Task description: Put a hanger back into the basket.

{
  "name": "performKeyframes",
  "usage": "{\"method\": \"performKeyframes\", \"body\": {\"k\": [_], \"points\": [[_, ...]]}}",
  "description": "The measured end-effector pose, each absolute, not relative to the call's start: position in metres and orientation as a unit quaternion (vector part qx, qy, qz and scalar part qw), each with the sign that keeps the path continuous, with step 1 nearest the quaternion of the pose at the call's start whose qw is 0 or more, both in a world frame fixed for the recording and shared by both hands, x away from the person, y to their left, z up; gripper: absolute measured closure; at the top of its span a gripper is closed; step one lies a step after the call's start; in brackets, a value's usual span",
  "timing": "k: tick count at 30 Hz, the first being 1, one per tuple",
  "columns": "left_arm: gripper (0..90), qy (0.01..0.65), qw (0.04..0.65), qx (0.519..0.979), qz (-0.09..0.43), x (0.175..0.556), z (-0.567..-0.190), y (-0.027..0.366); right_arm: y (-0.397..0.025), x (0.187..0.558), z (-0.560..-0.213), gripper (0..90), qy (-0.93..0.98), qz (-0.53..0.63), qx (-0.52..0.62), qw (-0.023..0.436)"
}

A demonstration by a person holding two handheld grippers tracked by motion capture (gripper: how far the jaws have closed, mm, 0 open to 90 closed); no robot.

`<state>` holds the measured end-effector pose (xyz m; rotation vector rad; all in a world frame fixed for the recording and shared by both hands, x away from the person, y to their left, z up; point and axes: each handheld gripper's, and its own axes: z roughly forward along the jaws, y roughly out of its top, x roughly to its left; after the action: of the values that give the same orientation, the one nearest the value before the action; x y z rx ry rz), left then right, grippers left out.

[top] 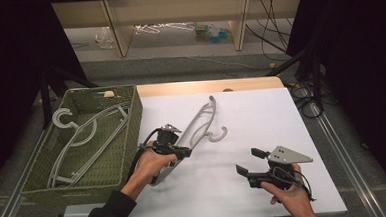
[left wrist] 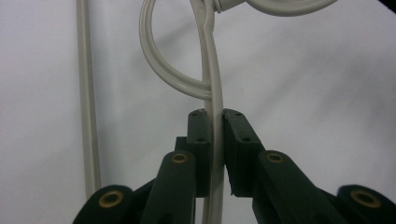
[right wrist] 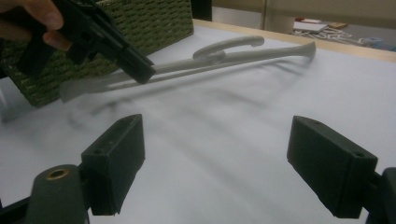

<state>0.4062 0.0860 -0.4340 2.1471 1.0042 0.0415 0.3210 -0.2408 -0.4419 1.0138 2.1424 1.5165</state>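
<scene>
Hanger (top: 197, 122), pale grey plastic: at desk centre, one arm clamped between my left fingers (left wrist: 214, 140), hook end toward 2 o'clock. Right fingers (right wrist: 224, 168) spread wide, empty, hovering at 5 o'clock. Risk: thin, slick arm may pivot or slip from the narrow pinch when lifted. Basket (top: 131, 122), woven green, at 9 o'clock, holding more hangers. White desk (top: 261, 115); dark room, cables beyond.
</scene>
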Motion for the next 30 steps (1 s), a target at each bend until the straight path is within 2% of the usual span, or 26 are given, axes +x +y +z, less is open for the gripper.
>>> {"method": "performKeyframes", "body": {"k": [8,13,24,26,30], "points": [[81.4,0.386,0.38,0.84,0.017,0.385,-0.438,0.09,-0.211,0.35,-0.446,25.3,0.748,0.544,0.366,0.103],[81.3,0.381,0.38,0.843,0.019,0.376,-0.442,0.089,-0.197,0.356,-0.441,29.3,0.738,0.553,0.382,0.058],[81.2,0.363,0.379,0.851,0.035,0.362,-0.445,0.088,-0.193,0.365,-0.443,53.6,0.719,0.563,0.407,0.0],[81.2,0.361,0.381,0.85,0.035,0.362,-0.445,0.089,-0.194,0.367,-0.445,59.4,0.715,0.571,0.403,0.003],[80.5,0.355,0.377,0.854,0.044,0.36,-0.446,0.088,-0.194,0.368,-0.446,65.6,0.699,0.578,0.421,-0.026]]}}
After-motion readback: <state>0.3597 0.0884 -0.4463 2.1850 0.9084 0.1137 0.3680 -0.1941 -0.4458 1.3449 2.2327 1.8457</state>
